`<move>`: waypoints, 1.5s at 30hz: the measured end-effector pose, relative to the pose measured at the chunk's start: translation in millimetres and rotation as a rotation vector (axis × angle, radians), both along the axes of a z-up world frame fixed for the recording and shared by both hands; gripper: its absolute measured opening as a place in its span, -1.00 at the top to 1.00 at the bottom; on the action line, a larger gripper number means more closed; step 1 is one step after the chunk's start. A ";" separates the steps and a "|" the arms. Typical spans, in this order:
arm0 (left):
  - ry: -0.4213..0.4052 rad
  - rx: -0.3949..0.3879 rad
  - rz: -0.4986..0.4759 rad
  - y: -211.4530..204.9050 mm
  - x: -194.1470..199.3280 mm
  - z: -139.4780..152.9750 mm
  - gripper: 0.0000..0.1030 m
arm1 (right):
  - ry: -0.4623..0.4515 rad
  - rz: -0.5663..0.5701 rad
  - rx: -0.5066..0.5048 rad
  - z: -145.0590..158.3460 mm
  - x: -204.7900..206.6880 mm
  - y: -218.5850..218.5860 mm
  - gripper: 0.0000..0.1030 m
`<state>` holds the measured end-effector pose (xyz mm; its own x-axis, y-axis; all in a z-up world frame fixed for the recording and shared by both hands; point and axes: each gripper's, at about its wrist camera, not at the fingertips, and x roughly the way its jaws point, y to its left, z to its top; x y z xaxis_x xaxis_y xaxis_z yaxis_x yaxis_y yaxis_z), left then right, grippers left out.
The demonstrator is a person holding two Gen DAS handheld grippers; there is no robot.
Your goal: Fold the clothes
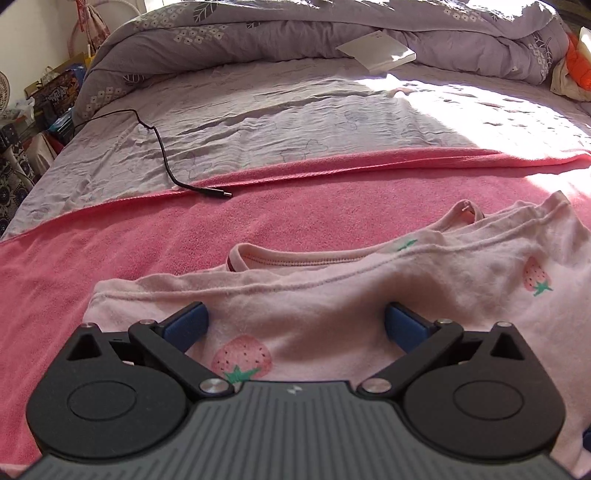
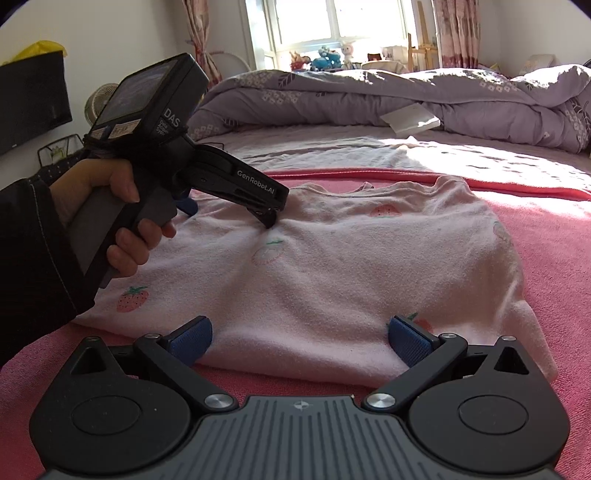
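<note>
We see the left gripper (image 1: 295, 325) with jaws spread wide, blue pads (image 1: 188, 326) pressed down on the pink strawberry shirt (image 1: 332, 295), nothing clamped between them. Left of and beyond this gripper a black cable (image 1: 166, 162) runs across the lilac sheet (image 1: 258, 110), its plug end lying on the pink blanket (image 1: 147, 240). The shirt lies folded on that blanket straight ahead of the gripper, collar at the far side, extending off to the gripper's right. Farther ahead, a white card (image 1: 376, 51) sits against the bunched duvet (image 1: 295, 26). In the right wrist view, a hand (image 2: 122, 225) in a dark sleeve (image 2: 33, 266) holds the left gripper (image 2: 271, 221) to the left and ahead, tip touching the shirt (image 2: 351, 266) near its middle. The right gripper (image 2: 299, 339) is also wide open, holding nothing, pads (image 2: 410, 341) straddling the shirt's near folded edge, low over the blanket (image 2: 554, 258). Beyond, the duvet (image 2: 369, 92) and a window (image 2: 332, 22).
</note>
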<state>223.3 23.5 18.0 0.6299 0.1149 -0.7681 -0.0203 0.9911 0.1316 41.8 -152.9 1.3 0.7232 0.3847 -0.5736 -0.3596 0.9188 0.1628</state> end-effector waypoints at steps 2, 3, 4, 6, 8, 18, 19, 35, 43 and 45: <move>0.009 -0.007 0.009 0.1 11.8 -3.1 -1.00 | 0.000 0.000 0.007 -0.3 0.8 -0.8 -1.00; 0.014 -0.020 0.012 1.0 17.6 -3.9 -1.00 | 0.001 -0.001 0.010 -0.5 0.9 -1.3 -1.00; 0.016 -0.033 0.013 2.3 22.6 -3.8 -1.00 | 0.001 -0.001 0.013 -0.7 1.3 -1.5 -1.00; 0.022 -0.064 0.020 6.0 31.5 -4.7 -1.00 | 0.000 -0.002 0.015 -1.0 1.3 -1.4 -1.00; 0.024 -0.096 0.034 10.4 39.3 -6.7 -1.00 | 0.000 -0.002 0.016 -1.3 1.5 -1.3 -1.00; 0.006 -0.019 0.142 9.0 66.1 -8.0 -1.00 | 0.007 -0.006 0.000 -3.4 3.2 2.8 -1.00; 0.011 -0.006 0.146 8.3 63.7 -3.7 -0.98 | 0.008 -0.006 -0.001 -3.6 3.4 2.9 -1.00; -0.273 -0.014 0.027 5.1 -159.8 45.0 -0.96 | 0.066 -0.078 0.430 2.6 -13.7 -67.1 -1.00; -0.353 0.046 -0.032 -36.8 -191.0 24.6 -0.97 | 0.044 -0.221 0.561 8.1 -61.4 -139.2 -1.00; -0.322 0.085 -0.033 -48.3 -186.6 11.1 -0.97 | 0.077 -0.273 0.591 4.1 -59.3 -153.0 -0.99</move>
